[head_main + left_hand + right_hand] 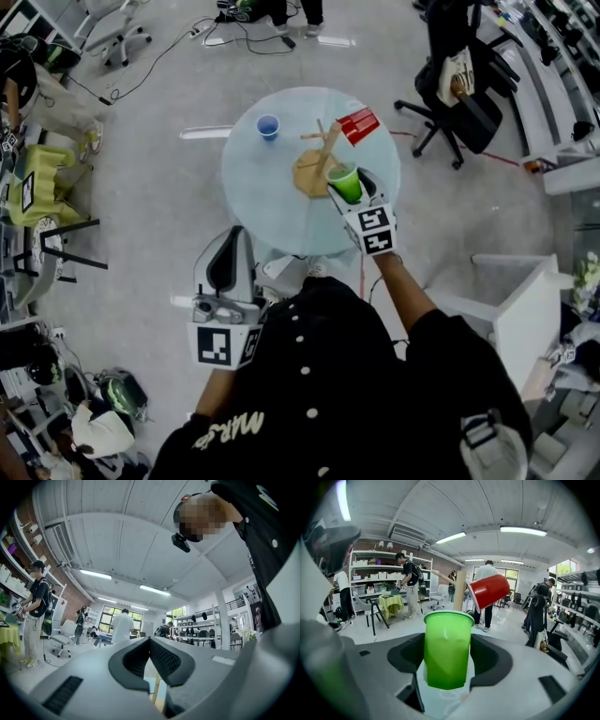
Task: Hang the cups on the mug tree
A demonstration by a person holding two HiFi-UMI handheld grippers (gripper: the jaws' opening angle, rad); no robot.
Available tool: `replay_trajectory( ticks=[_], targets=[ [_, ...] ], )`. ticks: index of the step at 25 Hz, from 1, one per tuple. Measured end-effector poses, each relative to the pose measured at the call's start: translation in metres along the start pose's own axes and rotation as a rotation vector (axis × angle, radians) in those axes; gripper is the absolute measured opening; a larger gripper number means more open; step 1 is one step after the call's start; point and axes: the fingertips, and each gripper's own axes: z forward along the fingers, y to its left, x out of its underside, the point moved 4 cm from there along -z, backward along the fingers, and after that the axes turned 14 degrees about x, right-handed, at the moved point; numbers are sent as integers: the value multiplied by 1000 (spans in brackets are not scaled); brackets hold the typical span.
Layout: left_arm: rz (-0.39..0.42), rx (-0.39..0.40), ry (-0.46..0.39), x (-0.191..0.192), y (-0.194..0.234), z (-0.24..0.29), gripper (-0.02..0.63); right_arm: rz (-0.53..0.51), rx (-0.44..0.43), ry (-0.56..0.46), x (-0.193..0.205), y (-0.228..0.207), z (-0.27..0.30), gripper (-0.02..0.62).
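Grey workshop floor fills the head view, with a black office chair (459, 103) at the upper right, a yellow-draped stand (42, 183) at the left edge and cables trailing along the top. Just above the frame's centre stands a round, pale glass table (272, 202). On it, toward its upper left, a blue cup (268, 126) stands upright and alone, well apart from the rest. Right of it rises the wooden mug tree (319, 159) on its round base, and a red cup (358, 126) hangs tilted on a peg at the tree's upper right. In the right gripper view that red cup (488, 591) shows in the upper middle, beside the tree's pale post (460, 590). The right gripper (345, 190) reaches over the table's lower right part and clasps a green cup (345, 182), mouth up, just beside the tree's base; whether cup and tree touch cannot be told. In its own view the right gripper (446, 656) has its dark pads pressed on either side of the upright green cup (446, 641), so the jaws stand fairly wide around it. The left gripper (225, 267) hangs at the table's lower left edge, near the person's dark jacket. In its own view the left gripper (150, 644) has its jaw tips drawn together with nothing between them.
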Motion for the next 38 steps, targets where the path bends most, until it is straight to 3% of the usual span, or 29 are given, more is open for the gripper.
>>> replay_trajectory(
  ticks=[10, 21, 38],
  targets=[
    [11, -21, 4, -5, 6, -1, -2, -13, -21, -41, -26, 8, 23, 295],
    [13, -61, 37, 3, 11, 3, -2, -42, -61, 9, -9, 14, 51, 295],
    [7, -112, 127, 51, -22, 79, -2, -2, -186, -34, 10, -10, 63, 298]
  ],
)
